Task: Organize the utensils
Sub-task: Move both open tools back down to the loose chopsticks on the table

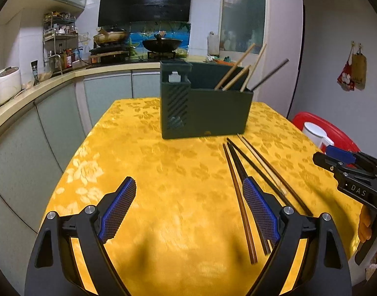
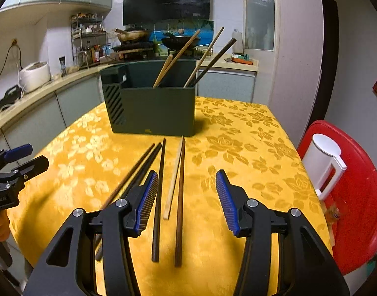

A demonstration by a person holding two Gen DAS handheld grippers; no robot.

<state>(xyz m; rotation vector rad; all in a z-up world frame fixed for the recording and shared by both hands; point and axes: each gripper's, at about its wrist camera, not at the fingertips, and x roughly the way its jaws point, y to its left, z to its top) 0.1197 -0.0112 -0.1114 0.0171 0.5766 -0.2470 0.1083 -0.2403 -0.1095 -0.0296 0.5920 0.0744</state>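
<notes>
A dark green utensil holder (image 1: 205,108) stands at the far side of the yellow table (image 1: 163,172), with several chopsticks (image 1: 237,74) leaning in its right compartment. It also shows in the right wrist view (image 2: 151,108). Several loose chopsticks (image 2: 158,197) lie on the cloth in front of it, dark, brown and pale ones (image 2: 173,180). My right gripper (image 2: 187,187) is open and empty, low over these chopsticks. My left gripper (image 1: 188,197) is open and empty, with the loose chopsticks (image 1: 240,194) by its right finger.
A red plastic stool (image 2: 356,197) with a white container (image 2: 324,162) stands right of the table. A kitchen counter (image 1: 40,88) with a rice cooker (image 1: 6,83), spice rack and stove with woks runs along the left and back.
</notes>
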